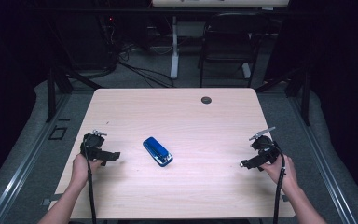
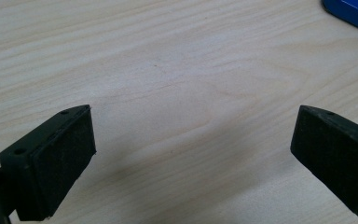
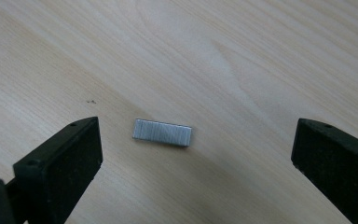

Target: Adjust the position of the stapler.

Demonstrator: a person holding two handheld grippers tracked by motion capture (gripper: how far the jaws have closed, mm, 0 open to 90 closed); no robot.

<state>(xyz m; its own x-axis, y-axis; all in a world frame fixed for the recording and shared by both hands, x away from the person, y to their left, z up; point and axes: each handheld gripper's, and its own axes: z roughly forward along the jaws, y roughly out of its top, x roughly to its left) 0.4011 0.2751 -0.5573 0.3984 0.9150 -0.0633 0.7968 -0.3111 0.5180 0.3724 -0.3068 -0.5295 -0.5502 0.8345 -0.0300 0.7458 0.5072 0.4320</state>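
A blue stapler [image 1: 157, 151] lies at the middle of the light wooden table [image 1: 177, 116], and its corner [image 2: 352, 11] pokes into the top right of the left gripper view. My left gripper [image 1: 113, 156] is held low over the table to the stapler's left, jaws pointing toward it. In its own view the left gripper [image 2: 193, 154] is open over bare wood. My right gripper [image 1: 246, 164] hovers near the table's right edge. Its own view shows the right gripper [image 3: 196, 154] open, with a small silver strip of staples [image 3: 162, 132] lying flat on the table between and just ahead of the jaws, untouched.
A round cable hole [image 1: 206, 100] sits near the table's far edge. Beyond the table stand a dark folding chair [image 1: 228, 37] and a white desk leg [image 1: 174, 46], with cables on the floor. The person's forearms enter from the bottom corners.
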